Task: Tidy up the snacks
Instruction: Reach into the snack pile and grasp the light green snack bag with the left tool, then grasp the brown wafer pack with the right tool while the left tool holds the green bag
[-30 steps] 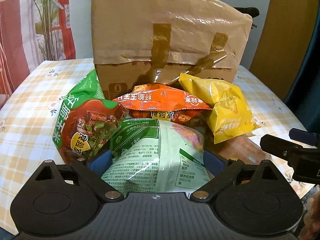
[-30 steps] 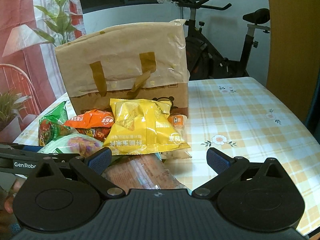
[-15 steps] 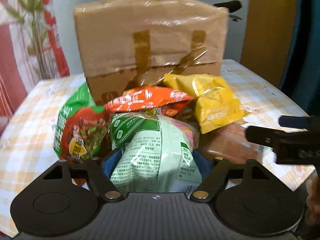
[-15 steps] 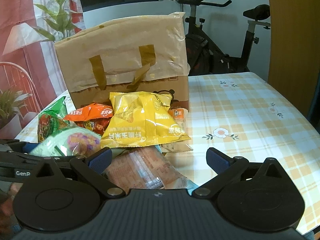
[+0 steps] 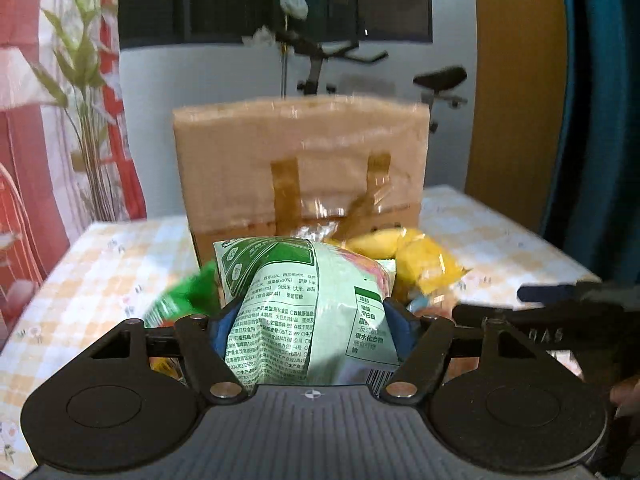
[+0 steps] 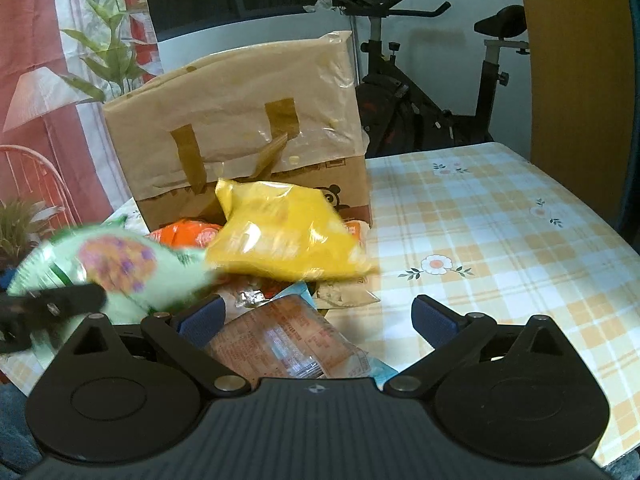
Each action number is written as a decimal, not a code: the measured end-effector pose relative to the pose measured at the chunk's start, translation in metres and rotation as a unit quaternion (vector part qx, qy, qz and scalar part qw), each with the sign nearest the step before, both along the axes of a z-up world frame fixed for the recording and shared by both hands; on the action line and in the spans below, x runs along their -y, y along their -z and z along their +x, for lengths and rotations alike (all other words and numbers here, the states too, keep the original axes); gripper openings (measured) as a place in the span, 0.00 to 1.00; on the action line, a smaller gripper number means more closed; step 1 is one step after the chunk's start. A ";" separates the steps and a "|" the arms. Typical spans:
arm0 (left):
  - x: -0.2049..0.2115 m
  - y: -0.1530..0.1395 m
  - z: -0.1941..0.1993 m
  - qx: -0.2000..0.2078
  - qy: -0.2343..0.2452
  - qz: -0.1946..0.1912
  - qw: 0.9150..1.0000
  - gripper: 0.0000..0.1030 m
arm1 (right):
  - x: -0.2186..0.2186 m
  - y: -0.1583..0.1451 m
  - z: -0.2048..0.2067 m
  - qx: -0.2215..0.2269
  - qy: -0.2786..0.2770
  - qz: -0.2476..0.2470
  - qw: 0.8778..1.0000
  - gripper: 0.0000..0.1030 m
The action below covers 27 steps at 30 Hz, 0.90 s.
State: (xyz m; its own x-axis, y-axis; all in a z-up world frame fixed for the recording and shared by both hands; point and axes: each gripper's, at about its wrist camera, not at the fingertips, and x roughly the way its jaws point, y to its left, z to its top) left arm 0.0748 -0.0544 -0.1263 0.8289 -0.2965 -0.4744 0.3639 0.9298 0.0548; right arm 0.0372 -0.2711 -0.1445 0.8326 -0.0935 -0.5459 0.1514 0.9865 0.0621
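Left wrist view: your left tongs (image 5: 310, 322) have just been closing, now clamped on the pale green packet (image 5: 304, 304), lifted before the paper bag (image 5: 300, 168)

Right wrist view: your right tongs (image 6: 318, 316) gape empty over the brown packet (image 6: 288, 340); yellow packet (image 6: 288, 236) beyond on the counter (image 6: 500, 240); nothing seen bagged yet

The left gripper (image 5: 310, 322) is closed on a pale green snack packet (image 5: 304, 312), its blue pads pressed into both sides, the jaws having just been drawn inward. The right gripper (image 6: 318, 316) is held with its jaws spread wide, nothing clamped.
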 end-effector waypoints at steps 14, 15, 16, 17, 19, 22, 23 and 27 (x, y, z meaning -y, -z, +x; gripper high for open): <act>-0.011 -0.017 0.000 0.058 -0.074 -0.023 0.995 0.72 | -0.013 0.021 0.013 -0.005 -0.067 -0.049 0.997 0.91; -0.013 -0.017 -0.001 0.058 -0.079 -0.023 0.995 0.72 | -0.014 0.023 0.017 -0.011 -0.075 -0.054 0.996 0.90; -0.014 -0.017 0.000 0.058 -0.082 -0.024 0.995 0.72 | -0.016 0.027 0.021 -0.018 -0.085 -0.059 0.994 0.88; -0.016 -0.018 -0.001 0.058 -0.085 -0.024 0.994 0.72 | -0.018 0.029 0.024 -0.024 -0.094 -0.061 0.993 0.88; -0.018 -0.017 0.001 0.059 -0.094 -0.023 0.994 0.72 | -0.022 0.035 0.030 -0.038 -0.111 -0.064 0.991 0.88; -0.022 -0.018 0.002 0.057 -0.104 -0.024 0.993 0.72 | -0.025 0.043 0.035 -0.047 -0.118 -0.074 0.989 0.90; -0.024 -0.018 0.002 0.056 -0.106 -0.024 0.993 0.72 | -0.026 0.044 0.035 -0.048 -0.121 -0.076 0.989 0.90; -0.027 -0.016 0.001 0.050 -0.111 -0.023 0.992 0.72 | -0.026 0.047 0.034 -0.046 -0.122 -0.078 0.988 0.90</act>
